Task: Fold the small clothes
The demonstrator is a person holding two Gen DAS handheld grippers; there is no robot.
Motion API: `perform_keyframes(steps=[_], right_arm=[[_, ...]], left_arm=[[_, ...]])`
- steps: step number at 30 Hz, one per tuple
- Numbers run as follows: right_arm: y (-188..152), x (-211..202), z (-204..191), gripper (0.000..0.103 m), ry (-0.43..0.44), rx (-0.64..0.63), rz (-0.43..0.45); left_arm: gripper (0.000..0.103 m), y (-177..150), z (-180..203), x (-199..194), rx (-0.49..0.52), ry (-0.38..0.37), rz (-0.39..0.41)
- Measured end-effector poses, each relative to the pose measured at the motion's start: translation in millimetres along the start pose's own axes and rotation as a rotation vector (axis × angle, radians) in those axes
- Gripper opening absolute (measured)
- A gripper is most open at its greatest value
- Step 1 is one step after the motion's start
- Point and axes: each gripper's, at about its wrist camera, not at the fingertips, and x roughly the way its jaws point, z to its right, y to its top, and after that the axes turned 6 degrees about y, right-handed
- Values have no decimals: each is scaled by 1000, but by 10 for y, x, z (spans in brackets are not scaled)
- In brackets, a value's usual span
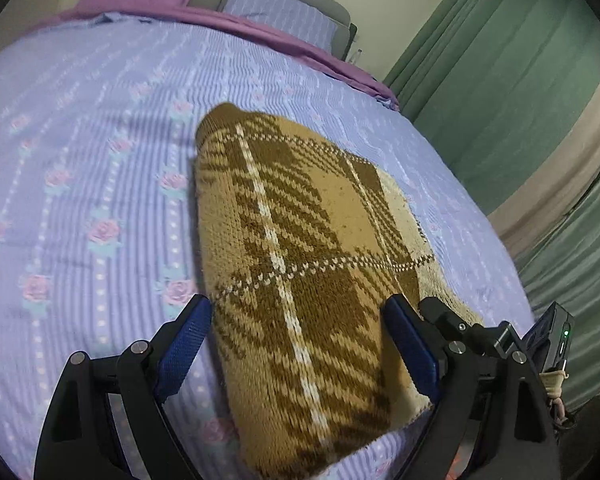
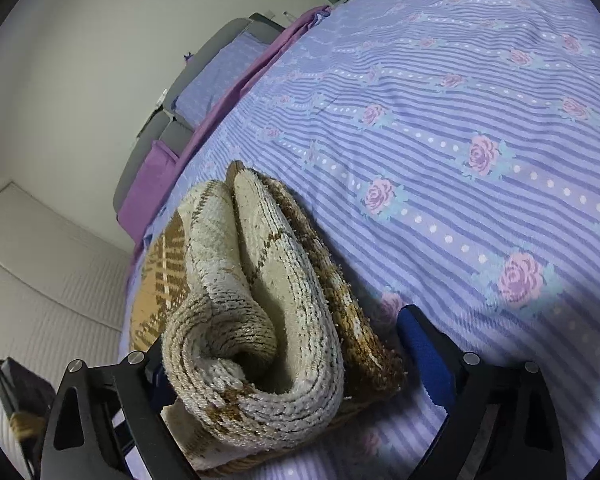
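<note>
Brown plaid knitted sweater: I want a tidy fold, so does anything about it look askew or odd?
Mostly tidy on the lilac floral bedsheet, but the brown plaid knitted sweater has one end bulging in loose rolled layers, not flat.

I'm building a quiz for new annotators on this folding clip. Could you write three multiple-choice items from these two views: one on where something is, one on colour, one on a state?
1. Where does the knitted garment lie?
A. On the floral striped bedspread
B. On a wooden chair
C. Inside a drawer

2. What colour are the pads on the left gripper?
A. Red
B. Blue
C. Yellow

3. How is the right gripper?
A. Shut flat on the bedspread
B. Open, with the garment's folded edge between its fingers
C. Out of view

Answers:
1 A: bedspread shows all around the garment.
2 B: both pads are blue in the left wrist view.
3 B: the fingers stand wide apart either side of the rolled layers in the right wrist view.
</note>
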Motion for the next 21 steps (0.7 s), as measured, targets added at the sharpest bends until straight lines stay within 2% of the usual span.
perform_keyframes(steps=[7,9,10,15,21], right_arm=[[-4,59,3,86,4,-45,-21],[6,58,-2,80,7,-52,-29],[18,58,-7,78,11,-56,-36],[48,13,-138,54,9,-109,-52],[36,-99,-358,45,1,-200,-48]], left_arm=[[88,-33,-166,230,-87,-100,-64],[85,-46,-199,279,-115,-118,-81],[84,-50,-192,279,-113,-114,-79],[74,-41,-77,200,-49,-65,-77],[68,-3,36,2,19,-26,-55]])
